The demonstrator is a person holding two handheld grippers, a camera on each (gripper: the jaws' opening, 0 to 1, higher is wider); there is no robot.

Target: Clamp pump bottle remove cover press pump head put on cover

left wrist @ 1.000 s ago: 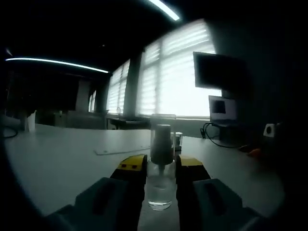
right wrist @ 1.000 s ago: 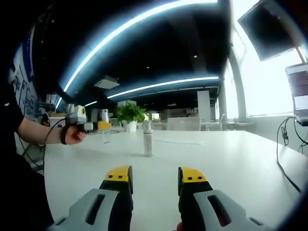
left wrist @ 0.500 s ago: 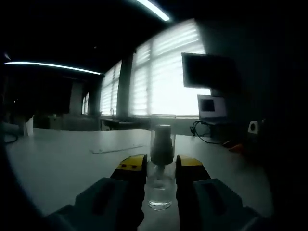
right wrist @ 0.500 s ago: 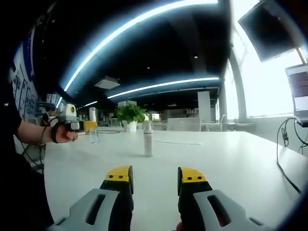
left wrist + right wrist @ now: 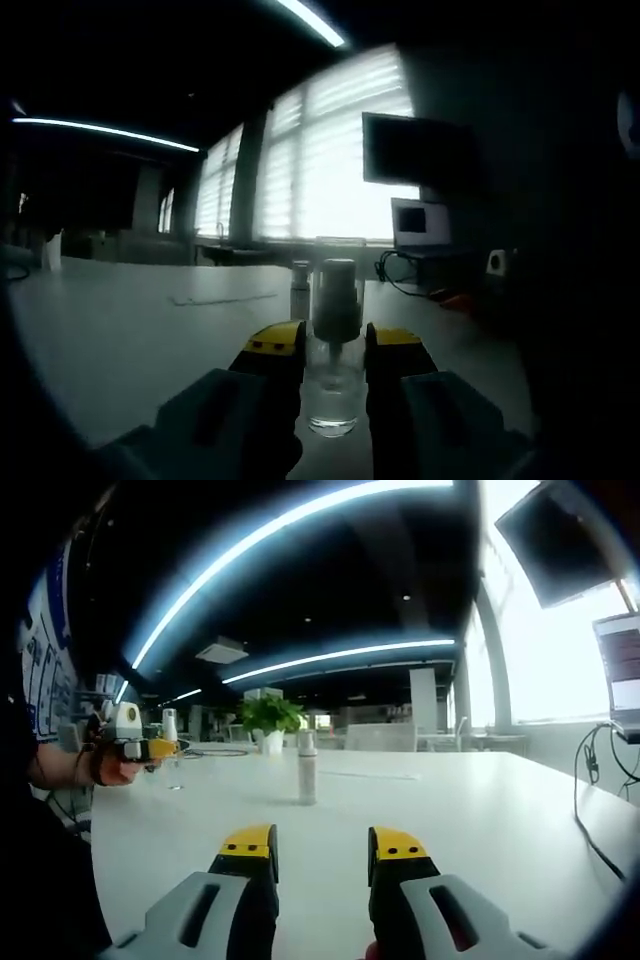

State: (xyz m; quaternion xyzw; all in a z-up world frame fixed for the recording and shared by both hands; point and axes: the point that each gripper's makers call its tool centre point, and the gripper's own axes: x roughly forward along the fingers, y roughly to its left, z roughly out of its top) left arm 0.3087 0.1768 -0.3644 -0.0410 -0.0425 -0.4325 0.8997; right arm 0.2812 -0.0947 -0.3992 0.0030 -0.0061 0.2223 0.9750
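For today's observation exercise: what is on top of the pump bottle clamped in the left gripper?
A clear cover sits over the pale pump head of the pump bottle, held by the left gripper. The head shows through it; the nozzle detail is too dim to tell.

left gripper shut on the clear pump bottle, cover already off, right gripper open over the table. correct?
Not quite: the cover is on, a clear cap over the pump head, as the left gripper view shows. The rest holds: the left gripper is shut on the pump bottle, and the right gripper is open over the table.
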